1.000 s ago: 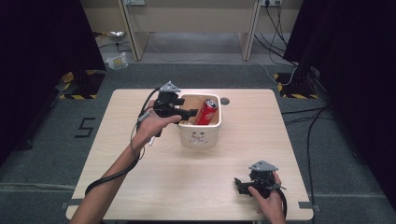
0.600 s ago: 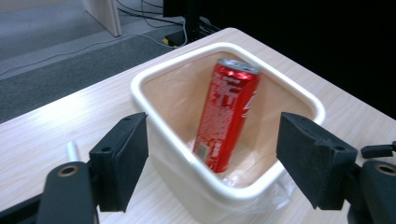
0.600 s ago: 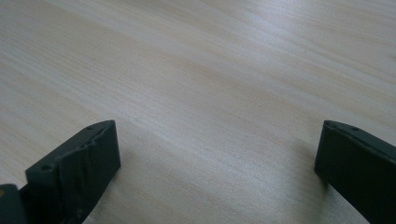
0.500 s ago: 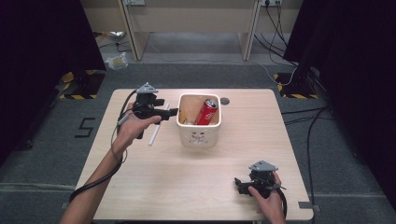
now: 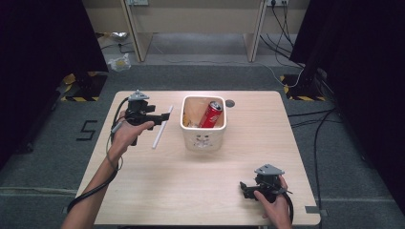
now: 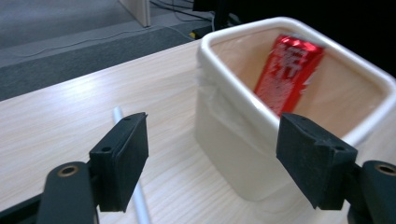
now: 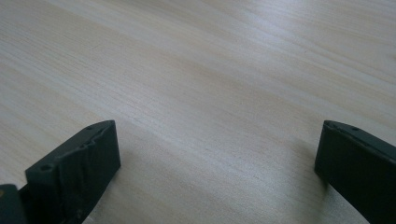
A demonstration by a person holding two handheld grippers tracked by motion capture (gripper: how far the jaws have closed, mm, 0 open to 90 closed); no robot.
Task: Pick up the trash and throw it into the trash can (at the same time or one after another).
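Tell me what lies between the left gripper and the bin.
A white straw lies on the table between the left gripper and the bin, seen in the high view.

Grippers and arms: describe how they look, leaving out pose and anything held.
Both are black handheld tools. The left gripper and right gripper each carry a grey three-cornered plate on top and trail a black cable. The jaws end in flat black rectangular pads. The forearms are bare, no sleeves.

red can (image 5: 210,114) lower half hidden in bin (image 5: 204,138), straw (image 6: 135,196) partly behind fingers (image 6: 122,158)
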